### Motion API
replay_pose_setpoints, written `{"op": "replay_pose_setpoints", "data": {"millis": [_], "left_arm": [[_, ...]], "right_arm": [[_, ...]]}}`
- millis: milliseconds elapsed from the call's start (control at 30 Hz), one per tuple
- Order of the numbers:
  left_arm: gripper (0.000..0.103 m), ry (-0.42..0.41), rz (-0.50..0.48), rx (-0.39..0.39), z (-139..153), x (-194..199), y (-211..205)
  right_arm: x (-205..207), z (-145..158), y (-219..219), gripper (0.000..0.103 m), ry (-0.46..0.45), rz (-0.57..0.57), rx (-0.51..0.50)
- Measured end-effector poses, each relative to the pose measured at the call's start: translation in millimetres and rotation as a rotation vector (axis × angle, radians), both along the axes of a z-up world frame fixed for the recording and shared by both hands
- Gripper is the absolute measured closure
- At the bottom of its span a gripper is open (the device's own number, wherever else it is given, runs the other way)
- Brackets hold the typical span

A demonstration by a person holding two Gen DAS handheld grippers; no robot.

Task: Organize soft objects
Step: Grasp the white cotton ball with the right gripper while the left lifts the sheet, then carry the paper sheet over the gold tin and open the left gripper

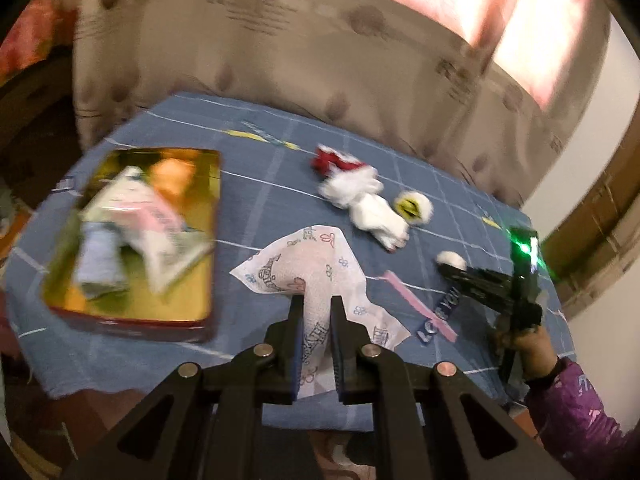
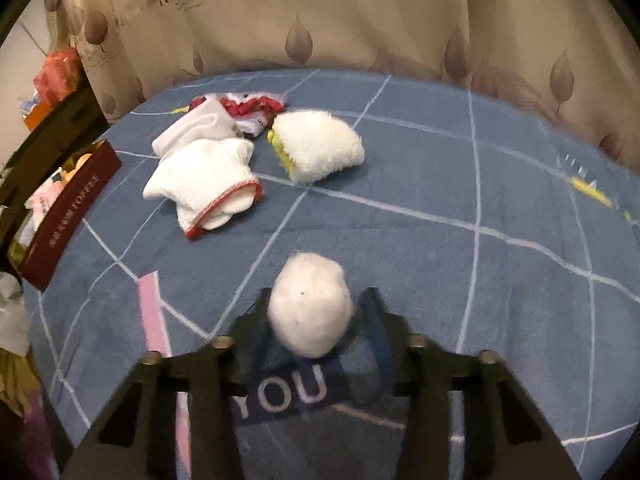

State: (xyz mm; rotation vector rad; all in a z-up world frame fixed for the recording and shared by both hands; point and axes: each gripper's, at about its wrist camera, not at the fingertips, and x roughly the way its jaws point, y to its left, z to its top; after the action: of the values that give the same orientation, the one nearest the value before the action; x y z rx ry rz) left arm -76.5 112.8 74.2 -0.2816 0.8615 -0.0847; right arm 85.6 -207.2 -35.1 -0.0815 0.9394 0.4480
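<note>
**Inspector:** Several soft items already lie in the gold tin [image 1: 132, 236] at the left of the surface [image 1: 256, 200]: folded cloths, pink, white and pale blue, blurred in the left view. That portion counts as done.

**Clerk:** And what remains out?

**Inspector:** The left gripper [image 1: 317, 312] has its fingers clamped on a printed tissue [image 1: 308, 264], which drapes onto the blue checked cloth just beside the tin. The right gripper [image 2: 316, 316] has its fingers apart on either side of a white cotton ball [image 2: 310, 304]; whether they touch it cannot be told. Further back lie a white glove [image 2: 208, 184], a fluffy white pouch with yellow trim [image 2: 320, 146] and a red-and-white piece [image 2: 248, 106], close together.

**Clerk:** Progress, then?

**Inspector:** Judged as roughly midway: two items in hand or nearly so, three untouched.
</note>
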Motion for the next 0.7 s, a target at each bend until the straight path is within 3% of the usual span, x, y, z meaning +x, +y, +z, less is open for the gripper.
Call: {"op": "replay_pose_setpoints", "data": {"millis": [100, 233, 367, 467, 567, 700], "left_arm": [[0.091, -0.017, 0.075, 0.038, 10, -14, 31], [0.091, -0.035, 0.098, 0.134, 18, -4, 59], [0.090, -0.053, 0.059, 0.231, 18, 35, 73], [0.090, -0.054, 0.044, 0.367, 7, 74, 76], [0.090, -0.021, 0.033, 0.444, -11, 108, 83], [0.090, 0.052, -0.006, 0.418, -37, 139, 91]], "right_arm": [[-5, 3, -1, 0.086, -0.021, -0.011, 0.014], [-24, 17, 0, 0.086, -0.058, 0.001, 0.054], [-43, 22, 6, 0.086, -0.065, 0.008, 0.088], [-53, 17, 13, 0.086, -0.048, 0.006, 0.106], [-58, 14, 17, 0.086, -0.035, 0.003, 0.117], [-62, 16, 18, 0.086, -0.029, -0.002, 0.116]]}}
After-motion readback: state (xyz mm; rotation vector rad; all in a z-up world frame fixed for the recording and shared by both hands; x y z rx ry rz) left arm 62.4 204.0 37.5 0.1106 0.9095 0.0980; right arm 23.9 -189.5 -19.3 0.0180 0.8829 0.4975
